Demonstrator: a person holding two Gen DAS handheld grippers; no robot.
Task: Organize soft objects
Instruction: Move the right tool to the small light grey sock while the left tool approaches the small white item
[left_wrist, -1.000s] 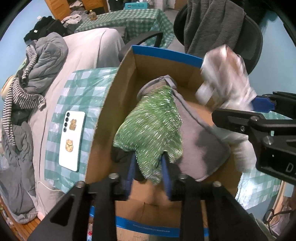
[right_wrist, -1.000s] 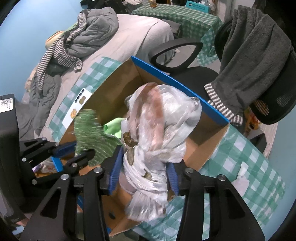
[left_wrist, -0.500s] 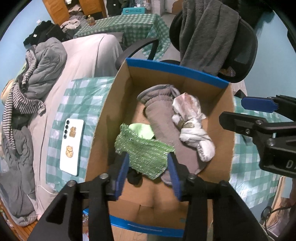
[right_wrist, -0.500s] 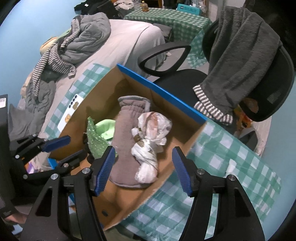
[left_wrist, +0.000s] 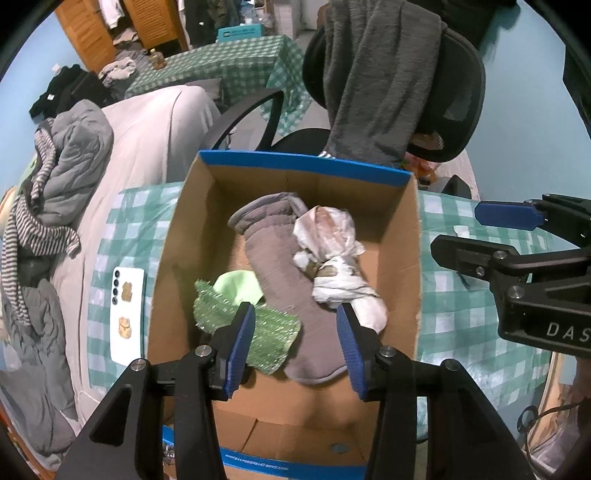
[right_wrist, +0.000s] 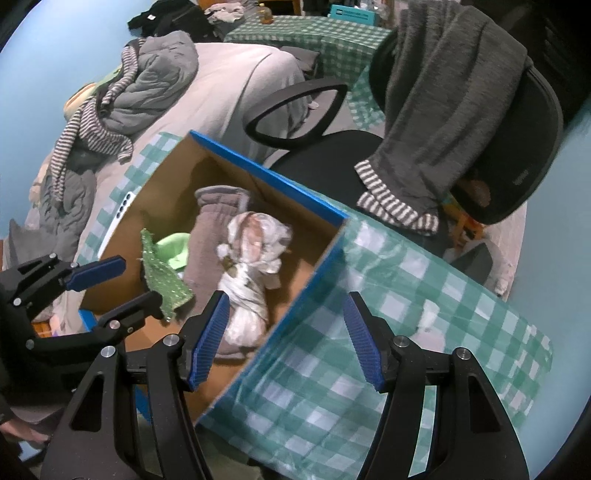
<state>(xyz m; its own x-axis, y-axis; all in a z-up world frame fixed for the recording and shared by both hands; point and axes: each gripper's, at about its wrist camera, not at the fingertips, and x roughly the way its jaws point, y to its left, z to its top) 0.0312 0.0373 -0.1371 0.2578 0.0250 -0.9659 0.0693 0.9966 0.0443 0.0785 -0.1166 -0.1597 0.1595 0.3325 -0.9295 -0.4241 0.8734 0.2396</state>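
Note:
An open cardboard box with blue rims (left_wrist: 303, 170) (right_wrist: 266, 173) stands on a green checked tablecloth. Inside lie a grey knit garment (left_wrist: 284, 266) (right_wrist: 207, 243), a white crumpled plastic bag (left_wrist: 332, 258) (right_wrist: 247, 273), a green sparkly cloth (left_wrist: 266, 328) (right_wrist: 162, 277) and a light green cloth (left_wrist: 236, 284). My left gripper (left_wrist: 295, 341) is open and empty above the box's near end. My right gripper (right_wrist: 286, 338) is open and empty above the box's right rim; it also shows in the left wrist view (left_wrist: 491, 236).
A white phone (left_wrist: 125, 314) lies on the tablecloth left of the box. A black office chair draped with a grey towel (left_wrist: 384, 74) (right_wrist: 443, 92) stands behind the box. A bed with piled grey clothes (left_wrist: 62, 166) is to the left.
My left gripper let go of the green sparkly cloth and my right gripper let go of the white bag; both now lie in the box. Both grippers opened and pulled back.

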